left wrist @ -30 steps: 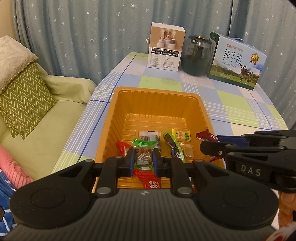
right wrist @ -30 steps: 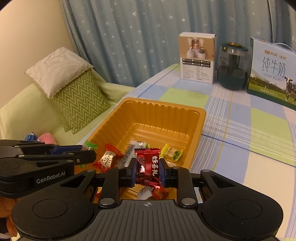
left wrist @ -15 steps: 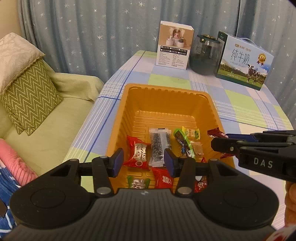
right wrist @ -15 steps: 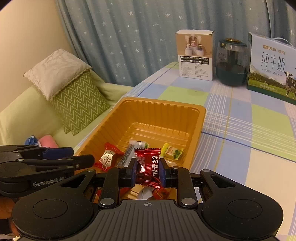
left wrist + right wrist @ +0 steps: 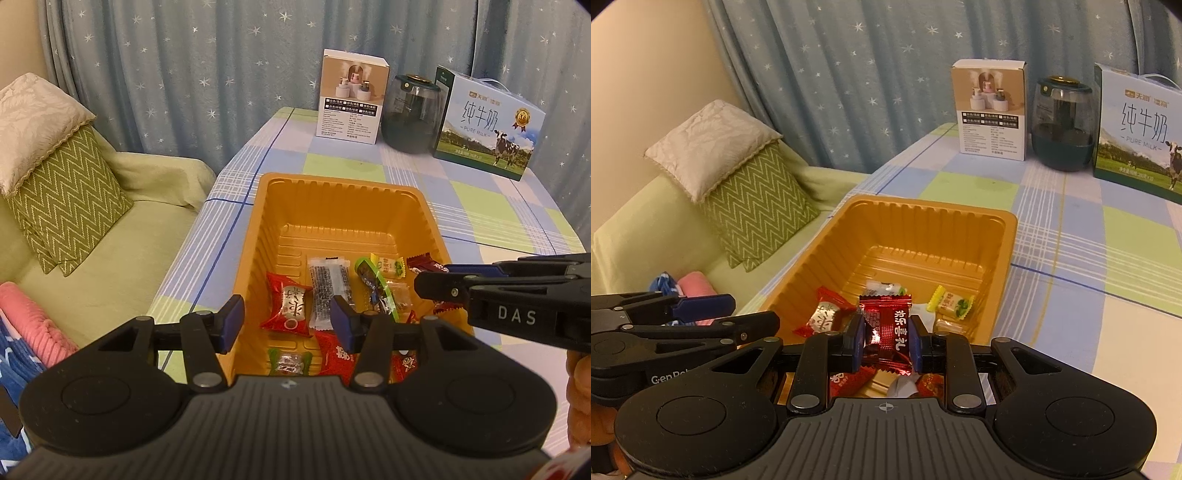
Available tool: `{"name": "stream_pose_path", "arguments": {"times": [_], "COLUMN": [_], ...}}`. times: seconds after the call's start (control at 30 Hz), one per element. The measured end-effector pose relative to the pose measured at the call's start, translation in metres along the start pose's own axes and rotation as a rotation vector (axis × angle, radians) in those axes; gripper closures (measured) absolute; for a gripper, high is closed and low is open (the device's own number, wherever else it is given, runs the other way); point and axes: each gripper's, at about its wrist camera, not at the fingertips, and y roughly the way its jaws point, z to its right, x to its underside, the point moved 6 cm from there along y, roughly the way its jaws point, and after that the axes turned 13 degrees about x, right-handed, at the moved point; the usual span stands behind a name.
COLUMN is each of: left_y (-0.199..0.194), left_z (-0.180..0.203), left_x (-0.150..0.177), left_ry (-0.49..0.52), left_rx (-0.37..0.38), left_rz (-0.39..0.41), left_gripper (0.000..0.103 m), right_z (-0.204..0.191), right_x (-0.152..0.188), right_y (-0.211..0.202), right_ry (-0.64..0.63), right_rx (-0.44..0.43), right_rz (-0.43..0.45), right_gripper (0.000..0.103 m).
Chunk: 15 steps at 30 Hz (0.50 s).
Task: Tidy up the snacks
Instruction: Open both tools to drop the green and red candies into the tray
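Observation:
An orange plastic tray [image 5: 343,195] sits on the checked tablecloth and holds several wrapped snacks, among them a red candy [image 5: 290,306] and a clear black-speckled bar [image 5: 328,286]. My left gripper [image 5: 286,325] is open and empty above the tray's near end. My right gripper [image 5: 886,338] is shut on a dark red candy [image 5: 886,328] and holds it over the tray's [image 5: 905,210] near end. The right gripper also shows in the left wrist view [image 5: 461,284], by the tray's right rim.
A white product box [image 5: 352,98], a dark glass jar [image 5: 413,114] and a milk carton box [image 5: 487,122] stand at the table's far end. A green sofa with cushions [image 5: 59,206] lies left of the table.
My left gripper opened, dropped its small snack into the tray and drew back. My right gripper kept its hold on the red candy, nearly still.

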Motion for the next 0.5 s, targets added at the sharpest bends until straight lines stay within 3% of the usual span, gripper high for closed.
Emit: {"name": "stream_pose_path", "arguments": {"times": [0.4,0.5], "left_y": [0.0003,0.0001], "left_z": [-0.0020,-0.0023], "left_x": [0.0013,0.0011], "left_ry": [-0.003,-0.003], "left_rx": [-0.004,-0.007], "left_rz": [0.001,0.001], "left_gripper": [0.056,0.055], "right_z": [-0.0021,-0.0023], "right_x": [0.0005,0.0003], "right_y": [0.0053,0.0072], "right_ry": [0.016,0.033], "right_rx": [0.001,-0.036], "right_rz": [-0.012,-0.017], "right_gripper": [0.078,0.077]}}
